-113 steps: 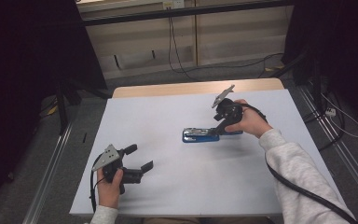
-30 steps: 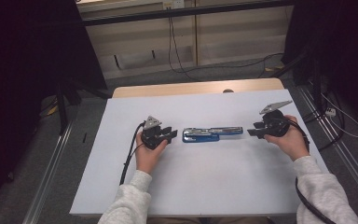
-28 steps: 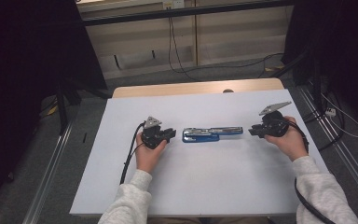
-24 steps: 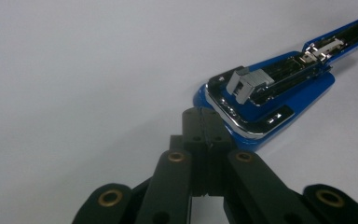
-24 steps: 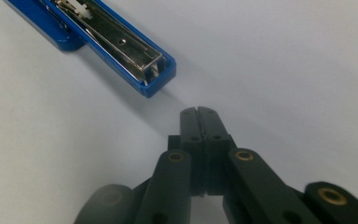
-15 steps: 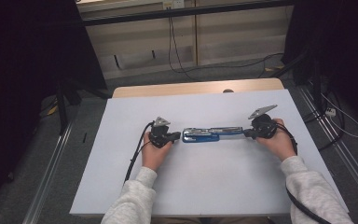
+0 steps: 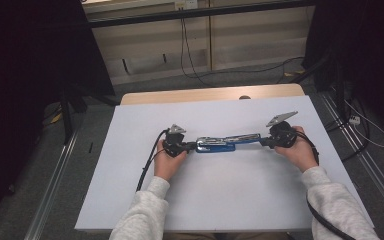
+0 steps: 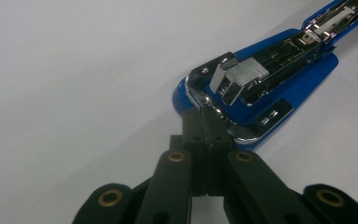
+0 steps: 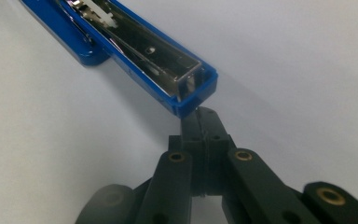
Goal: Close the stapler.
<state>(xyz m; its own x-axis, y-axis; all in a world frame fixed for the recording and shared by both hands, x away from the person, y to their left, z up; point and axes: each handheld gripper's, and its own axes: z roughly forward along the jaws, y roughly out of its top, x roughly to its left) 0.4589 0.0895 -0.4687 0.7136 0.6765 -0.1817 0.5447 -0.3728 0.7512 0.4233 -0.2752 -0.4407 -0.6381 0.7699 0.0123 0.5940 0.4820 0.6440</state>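
Centrally on the white table a blue stapler is seen, opened out flat and lying lengthwise from 9 to 3 o'clock in the high view. Its chrome magazine and staple channel are turned upward.

The left gripper is held in the person's left hand at the stapler's 9 o'clock end. In the left gripper view the jaws of the left gripper are pressed together with no gap between them, and their tips are set against the chrome edge of the stapler at its rounded blue end. Whether anything is actually pinched between them cannot be told.

The right gripper is held in the right hand at the stapler's 3 o'clock end. In the right gripper view the jaws of the right gripper are likewise closed flat on each other, the tips meeting the squared blue end of the stapler; nothing is gripped there.

A black cable is trailed from the left gripper toward 6 o'clock. Both forearms are covered by light grey sleeves.
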